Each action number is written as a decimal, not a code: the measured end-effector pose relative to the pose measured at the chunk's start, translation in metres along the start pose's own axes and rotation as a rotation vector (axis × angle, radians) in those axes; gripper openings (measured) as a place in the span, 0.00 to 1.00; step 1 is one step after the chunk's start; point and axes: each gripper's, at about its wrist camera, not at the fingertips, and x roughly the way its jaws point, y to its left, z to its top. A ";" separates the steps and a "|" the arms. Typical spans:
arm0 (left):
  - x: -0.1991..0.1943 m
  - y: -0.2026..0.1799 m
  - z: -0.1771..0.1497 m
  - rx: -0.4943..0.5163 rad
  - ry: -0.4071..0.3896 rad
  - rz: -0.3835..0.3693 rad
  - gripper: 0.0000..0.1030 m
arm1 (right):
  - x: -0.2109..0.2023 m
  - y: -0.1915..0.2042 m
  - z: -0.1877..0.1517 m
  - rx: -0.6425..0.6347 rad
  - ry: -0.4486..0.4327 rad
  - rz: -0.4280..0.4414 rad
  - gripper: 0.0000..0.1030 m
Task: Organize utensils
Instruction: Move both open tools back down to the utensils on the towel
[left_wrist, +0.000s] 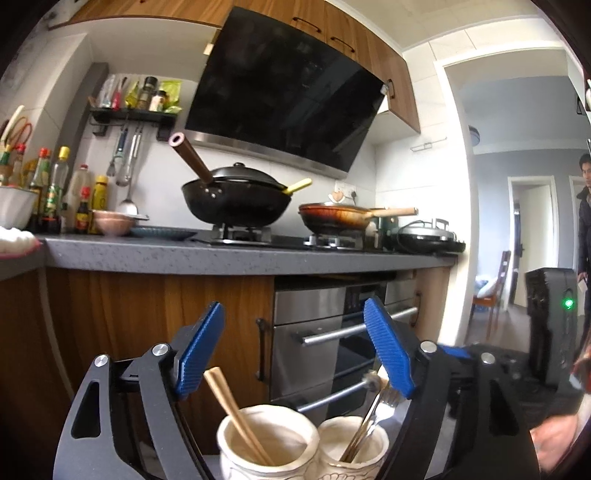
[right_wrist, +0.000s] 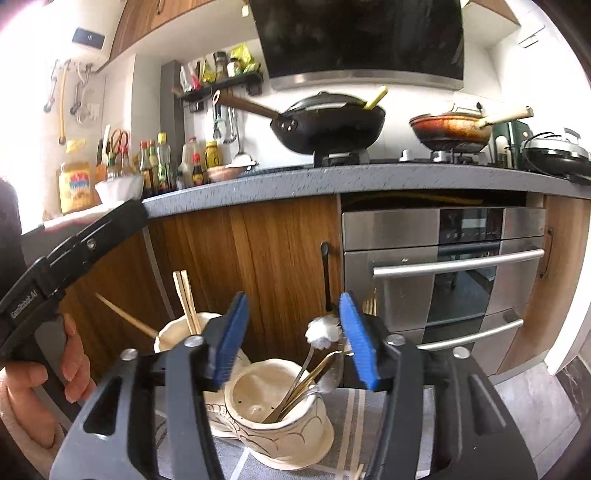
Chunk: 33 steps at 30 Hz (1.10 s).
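Two cream ceramic cups stand side by side on a striped cloth. The left cup (left_wrist: 229, 443) holds wooden chopsticks (left_wrist: 232, 406). Forks and spoons (left_wrist: 384, 402) stand in the right cup (left_wrist: 380, 446). My left gripper (left_wrist: 294, 310) is open above both cups, its blue pads touching nothing. In the right wrist view my right gripper (right_wrist: 293, 299) is open just above the cutlery cup (right_wrist: 280, 432). A flower-ended spoon (right_wrist: 323, 332) rises between its pads, apart from them. The chopstick cup (right_wrist: 177, 332) stands behind it, with one chopstick (right_wrist: 125, 314) leaning left.
A grey striped cloth (right_wrist: 354, 406) lies under the cups. Behind them are wooden cabinet doors (right_wrist: 258, 258) and a steel oven (right_wrist: 443, 277). On the grey counter (left_wrist: 221, 254) stand a black wok (left_wrist: 236, 199), pans and bottles. A person (left_wrist: 583, 221) stands in the doorway on the right.
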 end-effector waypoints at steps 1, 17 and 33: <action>-0.002 0.001 0.001 0.000 0.002 0.007 0.79 | -0.004 -0.001 0.001 0.004 -0.002 -0.001 0.64; -0.062 0.005 -0.008 -0.001 0.151 0.146 0.95 | -0.072 -0.007 -0.013 -0.021 0.000 -0.067 0.95; -0.073 -0.025 -0.067 0.012 0.401 0.126 0.95 | -0.090 -0.025 -0.064 -0.072 0.166 -0.144 0.95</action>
